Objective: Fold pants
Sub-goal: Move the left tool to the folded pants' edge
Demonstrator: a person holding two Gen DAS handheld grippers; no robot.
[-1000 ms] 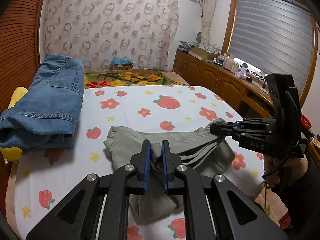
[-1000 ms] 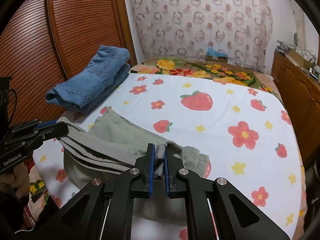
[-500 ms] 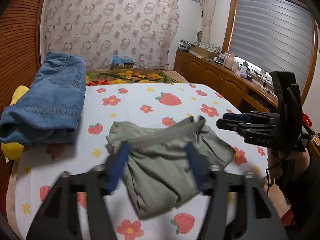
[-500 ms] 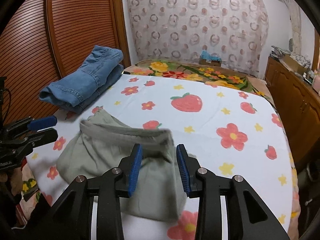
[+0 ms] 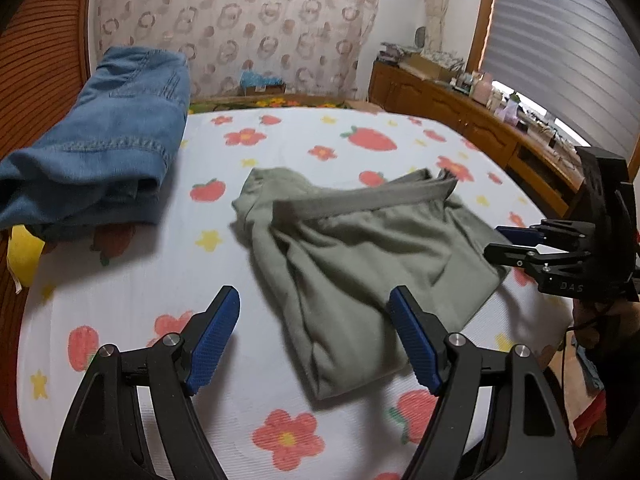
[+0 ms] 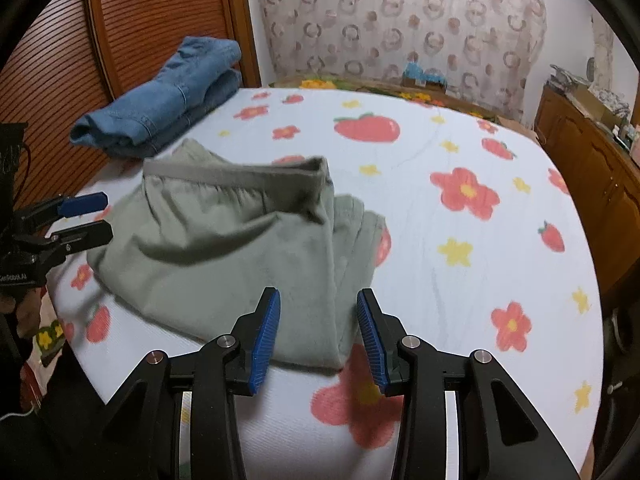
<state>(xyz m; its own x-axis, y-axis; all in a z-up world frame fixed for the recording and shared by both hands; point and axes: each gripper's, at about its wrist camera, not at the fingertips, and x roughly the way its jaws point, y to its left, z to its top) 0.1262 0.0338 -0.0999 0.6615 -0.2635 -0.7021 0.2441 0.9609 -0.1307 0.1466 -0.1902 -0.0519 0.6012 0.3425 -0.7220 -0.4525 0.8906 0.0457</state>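
1. The folded blue jeans (image 5: 100, 140) lie at the far left of the bed (image 5: 320, 136), well apart from the olive-green pants (image 5: 360, 256); take the pants as the landmark.
2. The left gripper (image 5: 314, 336) hovers over the near-left edge of the pants, jaws spread wide and holding nothing.
3. The pants lie as a folded bundle on the strawberry-print sheet, waistband (image 5: 360, 202) along the far side and the long axis running roughly left to right, crosswise to both grippers.
4. The right gripper (image 6: 318, 334) hovers over the near-right corner of the pants, jaws apart and empty; I judge it the nearer one to cloth for any further fold or smoothing.
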